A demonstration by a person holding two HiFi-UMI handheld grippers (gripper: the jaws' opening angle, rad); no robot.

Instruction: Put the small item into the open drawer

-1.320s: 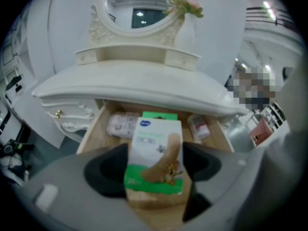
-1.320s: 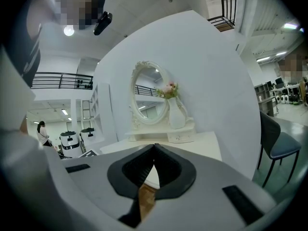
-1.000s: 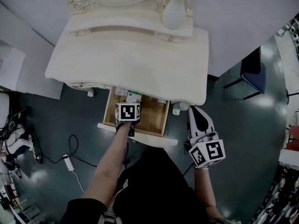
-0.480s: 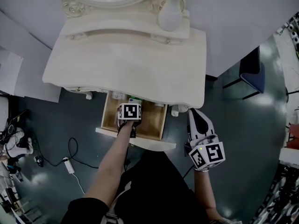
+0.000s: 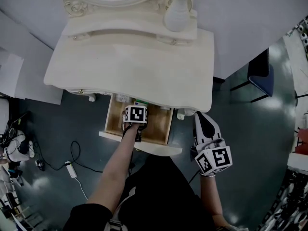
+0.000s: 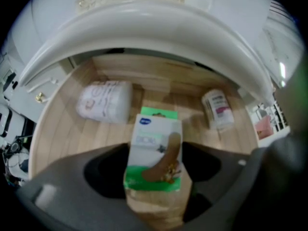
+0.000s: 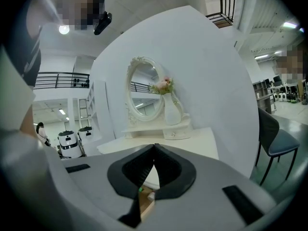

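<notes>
The small item is a little white-and-green box (image 6: 154, 150) with a blue logo up top and a tan plaster strip printed on it, probably a bandage pack, though the print is too blurry to read. It's pinched between the jaws of the left gripper (image 6: 155, 171), long side pointing to 12 o'clock, over the middle of the drawer (image 5: 162, 123). That drawer is light wood inside and pulled open, sticking out at 6 o'clock from under the dressing table (image 5: 120, 71).

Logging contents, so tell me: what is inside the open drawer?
A white soft pack back left, a small bottle right, and the bandage box held by the left gripper. The tabletop hides the drawer's rear.
</notes>
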